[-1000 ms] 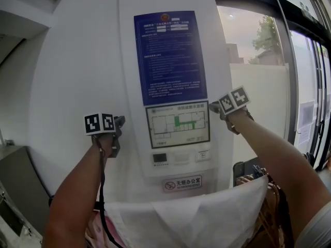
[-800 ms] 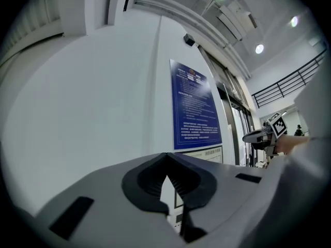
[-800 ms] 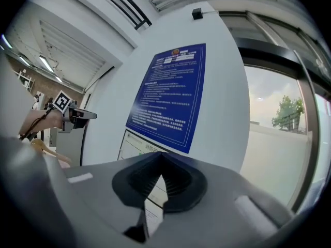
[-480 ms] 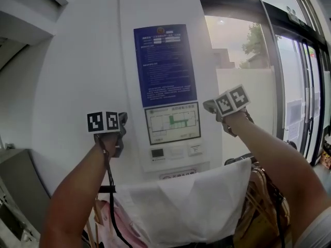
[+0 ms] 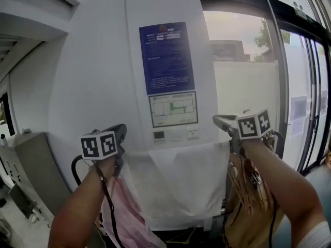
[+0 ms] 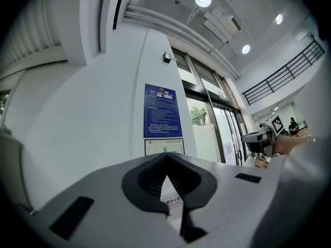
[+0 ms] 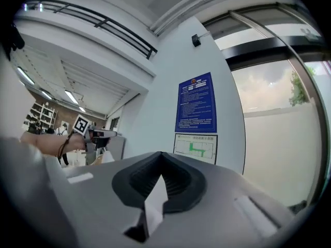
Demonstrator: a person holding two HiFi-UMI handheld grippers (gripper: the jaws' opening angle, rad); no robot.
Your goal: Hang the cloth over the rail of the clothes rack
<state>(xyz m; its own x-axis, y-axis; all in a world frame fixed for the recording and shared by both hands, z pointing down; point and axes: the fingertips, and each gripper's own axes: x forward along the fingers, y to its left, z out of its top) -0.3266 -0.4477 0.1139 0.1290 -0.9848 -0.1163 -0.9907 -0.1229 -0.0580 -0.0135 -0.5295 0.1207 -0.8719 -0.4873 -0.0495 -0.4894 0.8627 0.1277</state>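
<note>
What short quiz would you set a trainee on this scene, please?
1. True or false: the white cloth lies crumpled on the floor.
2. What is fixed to the wall above the white cloth? A. a blue notice B. a clock C. a mirror
3. Fill in: the fingers of the left gripper and of the right gripper are ____, with nothing held.

Key
1. False: it hangs spread out, between the two grippers.
2. A
3. shut
</note>
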